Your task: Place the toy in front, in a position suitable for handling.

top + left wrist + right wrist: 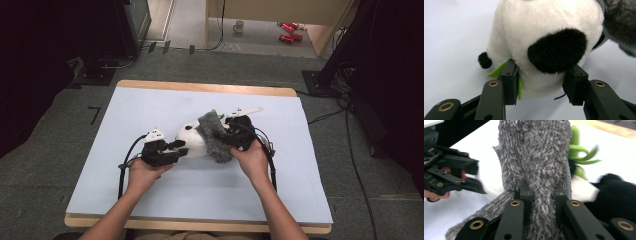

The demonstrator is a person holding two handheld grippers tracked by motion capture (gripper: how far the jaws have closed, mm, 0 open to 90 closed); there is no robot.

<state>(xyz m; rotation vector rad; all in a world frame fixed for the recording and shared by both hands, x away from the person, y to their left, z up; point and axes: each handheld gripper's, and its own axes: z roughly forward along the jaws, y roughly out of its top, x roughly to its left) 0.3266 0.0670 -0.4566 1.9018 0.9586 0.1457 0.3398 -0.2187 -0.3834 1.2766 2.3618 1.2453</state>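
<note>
A white and black panda plush (190, 139) lies at the middle of the table. My left gripper (176, 148) comes at it from the left. In the left gripper view its jaws press into the panda (544, 25) on both sides, below a black patch (557, 50), so my left gripper (541, 83) is shut on the toy. A green felt leaf (497, 71) pokes out by the left jaw. A grey fuzzy cloth (215, 137) drapes over the panda's right half. My right gripper (542, 195) is shut on this grey cloth (534, 152), with green leaves (580, 157) behind it.
The table carries a pale blue mat (150, 195) with a wooden rim (200, 87). On the floor beyond it stand a mug (239, 26) and red cans (289, 30). Dark equipment and cables flank both sides of the table.
</note>
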